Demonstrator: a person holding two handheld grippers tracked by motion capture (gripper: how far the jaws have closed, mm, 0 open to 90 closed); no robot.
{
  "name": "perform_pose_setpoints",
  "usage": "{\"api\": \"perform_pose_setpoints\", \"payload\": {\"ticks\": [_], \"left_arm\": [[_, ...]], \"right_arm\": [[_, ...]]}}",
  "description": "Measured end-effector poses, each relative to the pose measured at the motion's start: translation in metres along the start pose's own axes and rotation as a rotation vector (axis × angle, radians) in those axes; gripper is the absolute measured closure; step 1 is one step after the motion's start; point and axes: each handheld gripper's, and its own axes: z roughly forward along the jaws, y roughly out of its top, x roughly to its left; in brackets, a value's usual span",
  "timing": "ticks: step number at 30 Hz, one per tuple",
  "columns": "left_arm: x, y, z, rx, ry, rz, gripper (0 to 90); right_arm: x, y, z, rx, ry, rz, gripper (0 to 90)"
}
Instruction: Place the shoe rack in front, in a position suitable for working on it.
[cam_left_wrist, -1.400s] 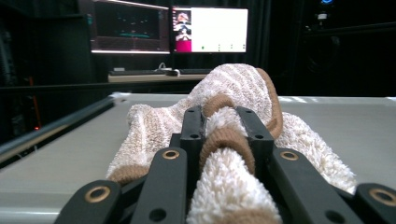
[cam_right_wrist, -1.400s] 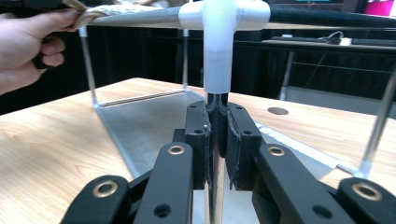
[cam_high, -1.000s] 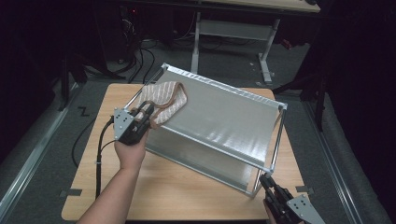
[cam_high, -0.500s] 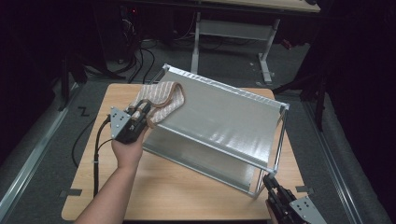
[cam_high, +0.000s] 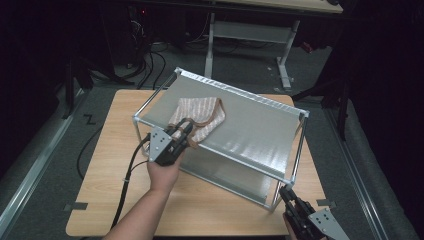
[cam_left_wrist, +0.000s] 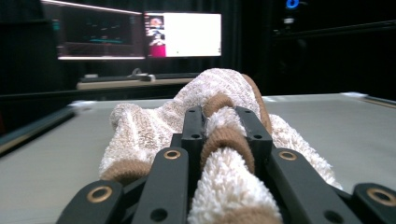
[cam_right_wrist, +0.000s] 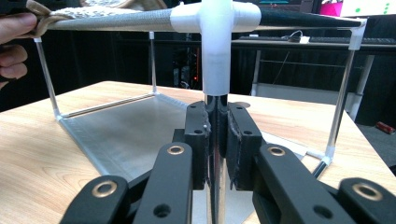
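Note:
A beige striped cloth with a brown hem lies on the grey top shelf of a metal-framed rack. My left gripper is at the shelf's near left edge, shut on the cloth's brown-edged fold. In the left gripper view the cloth bulges up between and beyond the jaws of the left gripper. My right gripper is at the rack's near right corner. There it is shut on the upright post, with the right gripper just below the white corner joint.
The rack stands on a wooden table and has a lower grey shelf near the tabletop. A black cable trails from the left gripper over the table's front edge. Desks and lit monitors stand beyond in the dark room.
My left gripper has moved right along the rack's near edge and dragged the cloth with it across the top shelf. The right gripper has stayed on the post.

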Motion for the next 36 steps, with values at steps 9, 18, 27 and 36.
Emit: {"api": "perform_pose_setpoints", "payload": {"ticks": [9, 18, 27, 36], "left_arm": [[-0.047, -0.001, 0.007, -0.009, -0.099, 0.003, 75.6], [-0.085, -0.001, 0.013, -0.014, -0.173, -0.012, 75.5], [-0.114, 0.0, 0.02, -0.008, -0.24, -0.012, 75.4], [-0.143, 0.001, 0.026, -0.013, -0.296, -0.021, 75.3]], "right_arm": [[0.001, 0.0, 0.001, 0.0, 0.01, 0.002, 80.8], [0.003, 0.0, 0.002, 0.001, 0.015, 0.0, 80.7], [0.004, -0.001, 0.003, -0.004, 0.016, 0.017, 80.5], [0.005, -0.001, 0.005, -0.005, 0.028, 0.006, 80.6]]}}
